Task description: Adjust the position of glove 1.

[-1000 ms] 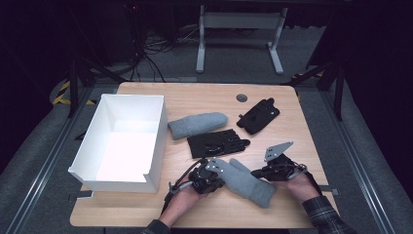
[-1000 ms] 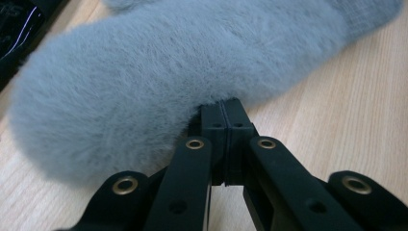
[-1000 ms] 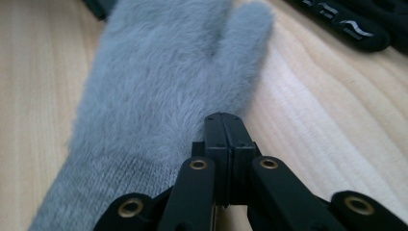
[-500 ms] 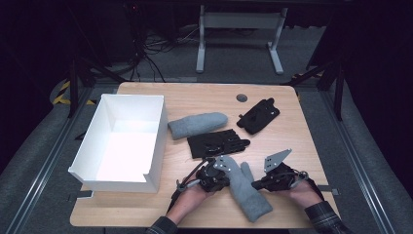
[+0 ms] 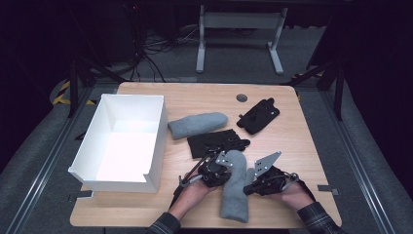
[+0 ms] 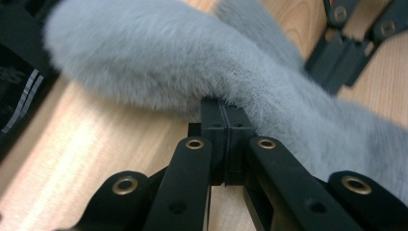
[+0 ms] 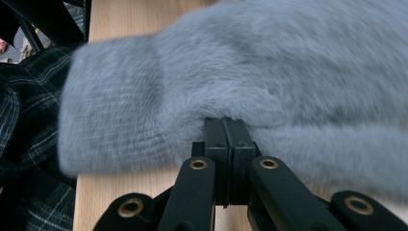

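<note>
Left gripper (image 5: 221, 168) and right gripper (image 5: 249, 187), each clenched on an edge of the grey mitten (image 5: 234, 192), which lies between them, long axis running toward the person, on the table (image 5: 302, 146).

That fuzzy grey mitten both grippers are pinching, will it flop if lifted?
Probably: the grey mitten looks like soft knit, bending between the left gripper and right gripper. Its fuzzy pile suggests it is light and unlikely to slip.
</note>
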`<state>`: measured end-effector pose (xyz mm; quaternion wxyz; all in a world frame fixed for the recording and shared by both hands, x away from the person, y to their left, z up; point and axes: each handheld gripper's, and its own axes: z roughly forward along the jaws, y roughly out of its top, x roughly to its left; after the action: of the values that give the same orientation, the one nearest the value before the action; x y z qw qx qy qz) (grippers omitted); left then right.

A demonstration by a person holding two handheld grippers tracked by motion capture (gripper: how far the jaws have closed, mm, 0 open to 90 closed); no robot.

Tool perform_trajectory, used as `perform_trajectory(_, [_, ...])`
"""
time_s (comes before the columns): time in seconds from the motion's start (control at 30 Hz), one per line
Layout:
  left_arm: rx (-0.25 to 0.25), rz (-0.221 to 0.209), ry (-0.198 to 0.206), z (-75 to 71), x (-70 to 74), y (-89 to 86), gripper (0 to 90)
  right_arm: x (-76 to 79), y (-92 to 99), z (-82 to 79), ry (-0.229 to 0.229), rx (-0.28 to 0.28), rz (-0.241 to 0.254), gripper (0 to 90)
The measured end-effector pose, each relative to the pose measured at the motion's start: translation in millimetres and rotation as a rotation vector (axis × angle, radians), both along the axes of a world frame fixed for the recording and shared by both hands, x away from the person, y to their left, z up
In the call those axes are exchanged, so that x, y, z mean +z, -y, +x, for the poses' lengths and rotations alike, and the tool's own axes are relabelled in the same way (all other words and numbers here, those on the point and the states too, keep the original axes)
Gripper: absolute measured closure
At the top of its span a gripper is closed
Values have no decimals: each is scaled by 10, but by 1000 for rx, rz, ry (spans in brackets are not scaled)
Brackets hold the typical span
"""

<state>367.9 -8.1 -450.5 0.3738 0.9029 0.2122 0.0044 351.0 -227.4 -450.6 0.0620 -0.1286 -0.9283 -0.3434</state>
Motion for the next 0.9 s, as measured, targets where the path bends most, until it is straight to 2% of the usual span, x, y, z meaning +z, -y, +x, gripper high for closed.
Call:
perform_trajectory(0.23, [21, 2, 4, 85, 21, -3, 900, -16, -172, -4, 17, 14, 12, 900])
perform_trajectory(0.43, [40, 16, 27, 138, 15, 0, 900, -27, -309, -5, 31, 31, 23, 900])
perform_trajectory(0.57, [62, 28, 39, 150, 30, -41, 867, -9, -306, -7, 45, 26, 33, 900])
perform_trajectory(0.6, [74, 23, 44, 157, 61, -83, 844, 38, -235, -11, 58, 1, 58, 862])
perform_trajectory(0.63, [82, -4, 52, 166, 106, -141, 835, 59, -206, -11, 62, -13, 64, 827])
perform_trajectory(0.73, [88, -13, 54, 147, 166, -197, 804, 129, -79, -20, 91, -65, 92, 739])
perform_trajectory(0.77, [89, -32, 54, 102, 224, -250, 794, 152, -11, -16, 108, -97, 99, 705])
perform_trajectory(0.8, [89, -32, 54, 102, 224, -250, 784, 152, -11, -16, 108, -97, 99, 705])
perform_trajectory(0.83, [89, -36, 56, 73, 246, -263, 784, 167, 47, -12, 117, -121, 106, 669])
perform_trajectory(0.9, [73, -49, 46, -11, 270, -275, 763, 192, 196, 12, 150, -189, 108, 585])
